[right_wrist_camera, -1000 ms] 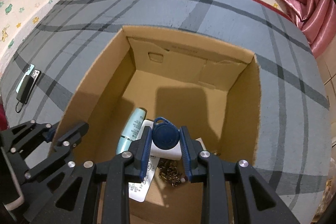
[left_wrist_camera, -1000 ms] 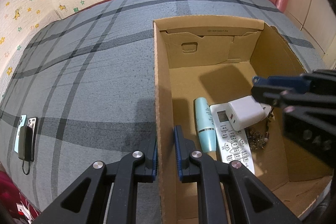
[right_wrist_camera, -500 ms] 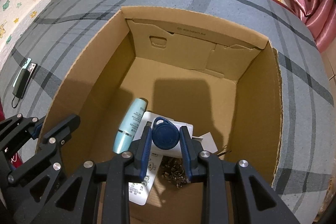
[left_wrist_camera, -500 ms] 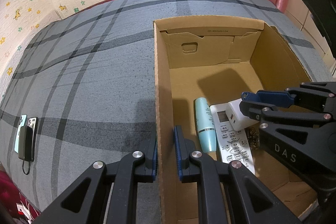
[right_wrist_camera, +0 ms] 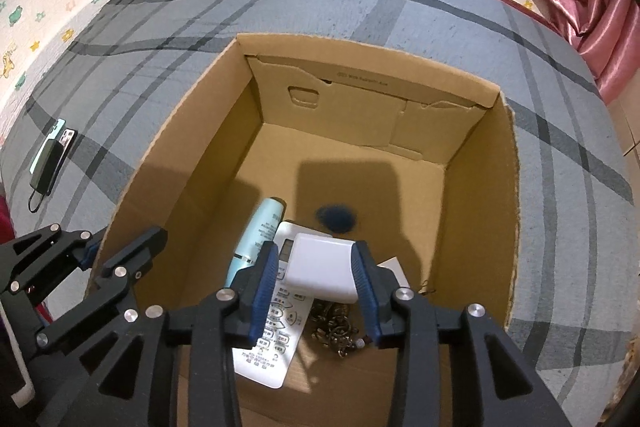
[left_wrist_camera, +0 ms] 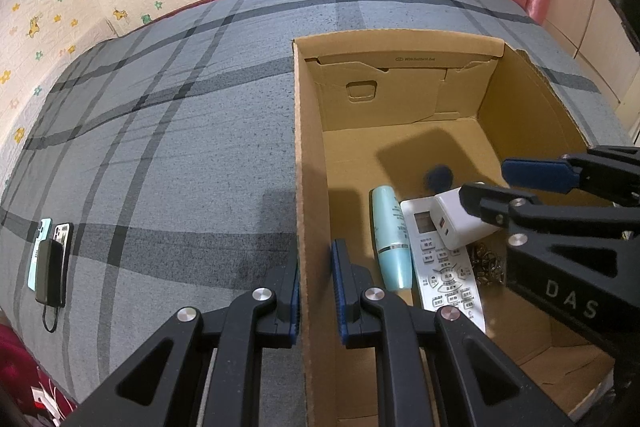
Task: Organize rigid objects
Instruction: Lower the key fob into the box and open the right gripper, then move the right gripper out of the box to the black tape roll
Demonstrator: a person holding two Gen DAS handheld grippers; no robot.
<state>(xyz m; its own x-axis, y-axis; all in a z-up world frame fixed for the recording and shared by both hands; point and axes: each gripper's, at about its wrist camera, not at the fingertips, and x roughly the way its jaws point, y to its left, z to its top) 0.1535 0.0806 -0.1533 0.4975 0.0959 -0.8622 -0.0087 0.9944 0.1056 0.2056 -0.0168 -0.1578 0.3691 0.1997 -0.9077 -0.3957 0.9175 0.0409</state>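
Filling up: cardboard box (right_wrist_camera: 484, 187) holds remote (right_wrist_camera: 276, 331), blue tube (right_wrist_camera: 256, 231), charger (right_wrist_camera: 324, 267), blurred blue tag (right_wrist_camera: 336, 217); right gripper (right_wrist_camera: 316, 291) spread empty, left gripper (left_wrist_camera: 314, 291) clamps box wall; phones (left_wrist_camera: 48, 259) remain on bed.

Left hand-held gripper (left_wrist_camera: 315, 289): jaws nearly closed, straddling the cardboard box (left_wrist_camera: 308, 187) left wall, one finger outside, one inside. Right hand-held gripper (right_wrist_camera: 316, 283): jaws spread apart, nothing between the pads, reaching in over the box interior from the right, angled downward, well clear of the left.
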